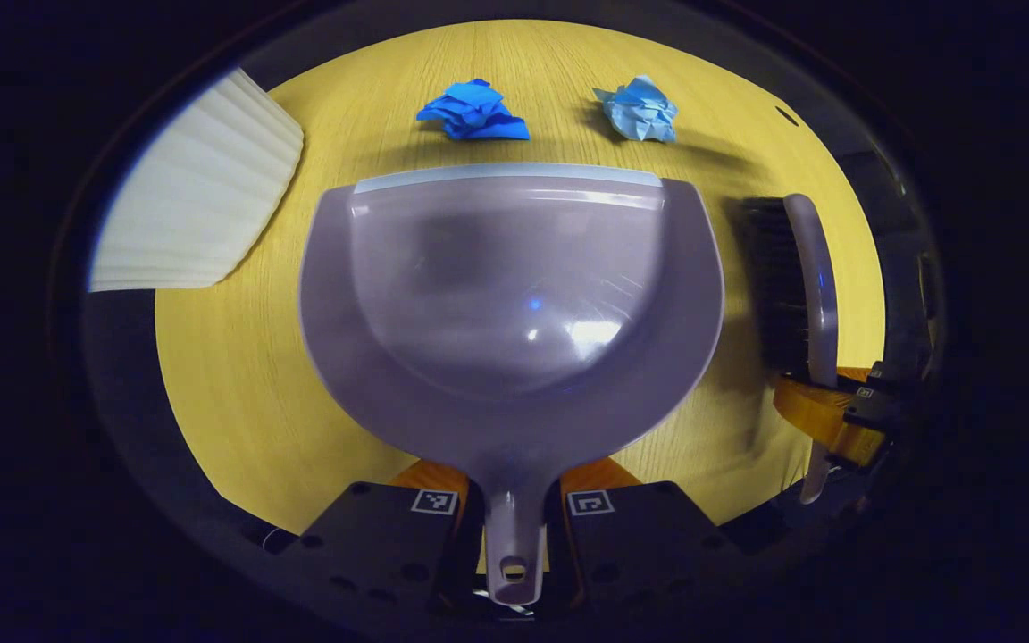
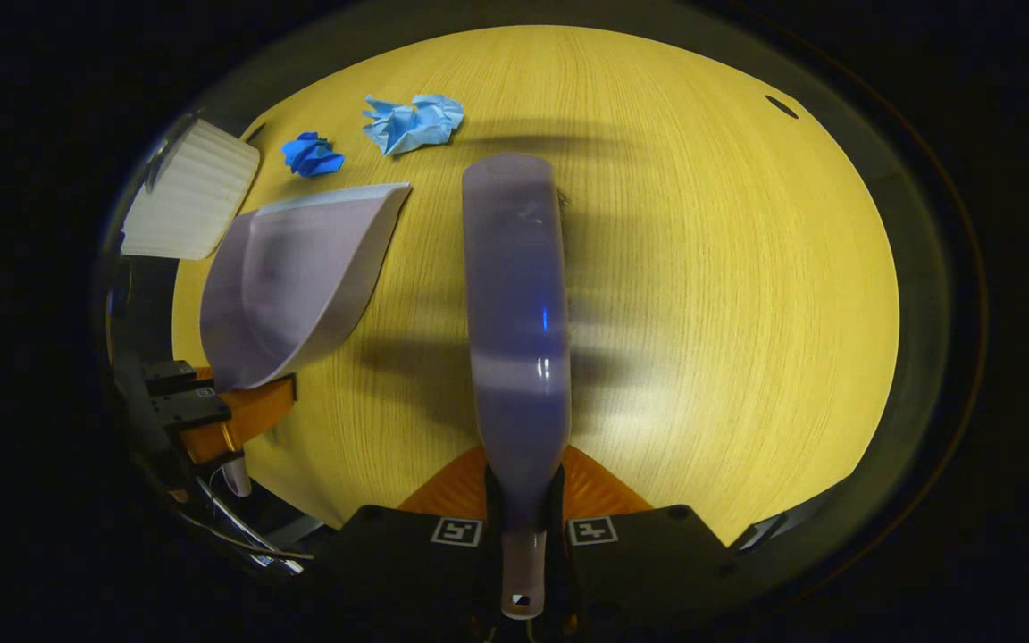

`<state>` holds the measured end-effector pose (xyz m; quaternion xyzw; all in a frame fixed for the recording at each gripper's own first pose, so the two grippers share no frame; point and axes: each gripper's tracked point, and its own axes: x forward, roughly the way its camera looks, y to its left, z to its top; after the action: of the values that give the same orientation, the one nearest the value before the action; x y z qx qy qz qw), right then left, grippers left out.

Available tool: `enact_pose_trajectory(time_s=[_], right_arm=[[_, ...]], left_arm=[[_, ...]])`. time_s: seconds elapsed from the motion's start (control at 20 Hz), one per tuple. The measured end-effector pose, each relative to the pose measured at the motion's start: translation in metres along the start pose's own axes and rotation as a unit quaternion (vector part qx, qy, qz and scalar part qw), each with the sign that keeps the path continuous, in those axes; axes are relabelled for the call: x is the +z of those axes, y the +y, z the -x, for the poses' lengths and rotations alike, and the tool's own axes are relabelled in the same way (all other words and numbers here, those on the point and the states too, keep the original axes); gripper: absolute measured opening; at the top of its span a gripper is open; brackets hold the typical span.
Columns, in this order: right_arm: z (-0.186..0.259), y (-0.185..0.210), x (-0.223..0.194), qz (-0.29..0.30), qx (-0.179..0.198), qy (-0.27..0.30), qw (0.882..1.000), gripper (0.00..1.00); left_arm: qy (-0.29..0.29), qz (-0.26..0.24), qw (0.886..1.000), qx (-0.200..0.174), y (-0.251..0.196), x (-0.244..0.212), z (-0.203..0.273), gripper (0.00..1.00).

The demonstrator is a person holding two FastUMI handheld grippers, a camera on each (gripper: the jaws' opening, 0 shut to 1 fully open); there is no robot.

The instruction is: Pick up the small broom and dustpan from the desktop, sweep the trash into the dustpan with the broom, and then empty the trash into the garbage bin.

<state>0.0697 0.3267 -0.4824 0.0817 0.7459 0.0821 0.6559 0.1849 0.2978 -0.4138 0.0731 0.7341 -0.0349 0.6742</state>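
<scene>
My left gripper clamps the dustpan handle, lip toward the paper wads — my right gripper grips the broom, held level over the desk.

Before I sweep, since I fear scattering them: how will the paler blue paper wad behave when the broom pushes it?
The paler wad looks loosely crumpled, so it is probably very light and may skid or tumble on the smooth desktop. Its irregular folds likely stop it rolling far. The dustpan lip sits close by.
</scene>
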Motion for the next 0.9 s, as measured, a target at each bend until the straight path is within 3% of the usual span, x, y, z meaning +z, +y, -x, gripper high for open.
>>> enact_pose_trajectory(time_s=[0.15,0.35,0.5,0.6,0.9], right_arm=[[0.015,-0.012,0.027,0.012,-0.003,-0.032,0.999,0.20],[0.032,-0.042,0.102,0.075,-0.033,-0.069,0.994,0.20],[0.027,-0.058,0.157,0.136,-0.051,-0.060,0.988,0.20],[0.021,-0.053,0.182,0.171,-0.040,-0.045,0.983,0.20],[-0.010,-0.029,0.221,0.242,-0.018,-0.002,0.970,0.20]], left_arm=[[-0.011,-0.004,1.000,-0.007,0.001,0.002,0.006,0.28],[-0.021,-0.037,0.999,-0.001,0.008,0.013,0.010,0.28],[-0.018,-0.054,0.998,0.005,0.014,0.018,0.010,0.28],[-0.012,-0.061,0.998,0.005,0.017,0.019,0.010,0.28],[0.002,-0.079,0.997,0.014,0.024,0.021,0.005,0.28]])
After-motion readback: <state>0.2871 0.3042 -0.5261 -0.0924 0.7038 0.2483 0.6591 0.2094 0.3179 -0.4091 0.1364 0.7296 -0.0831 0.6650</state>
